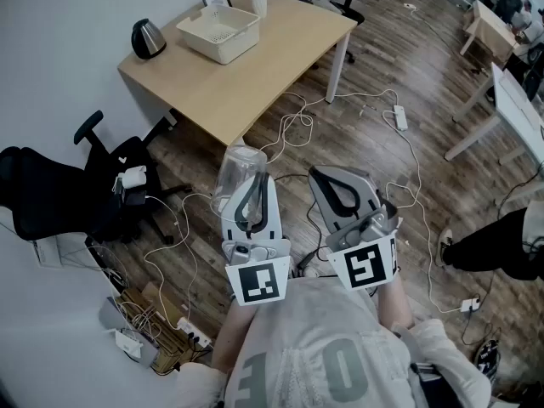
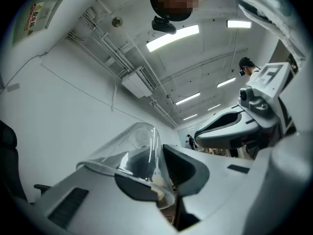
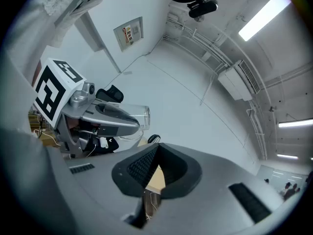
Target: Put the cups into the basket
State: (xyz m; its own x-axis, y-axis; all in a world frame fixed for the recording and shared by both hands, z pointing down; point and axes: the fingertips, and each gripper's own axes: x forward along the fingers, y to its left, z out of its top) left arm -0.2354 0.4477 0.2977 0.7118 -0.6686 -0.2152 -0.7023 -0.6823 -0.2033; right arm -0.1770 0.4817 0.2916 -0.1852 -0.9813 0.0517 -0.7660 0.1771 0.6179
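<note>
Step in hand: carry. L claw [image 1: 249,195] is clenched on a clear cup [image 1: 240,170], held in the air well short of the surface [image 1: 255,79]. The white basket [image 1: 218,31] stands on the surface at 12 o'clock from the cup. R claw [image 1: 342,192] is closed on itself, nothing in it.

Next move, by judgement: go fwd, bring cup over basket rim, lower, let go.

Only the head view shows basket and surface. Only the L claw view shows the cup wall nipped between the pads. R claw view confirms its pads meet w/ nothing between.
</note>
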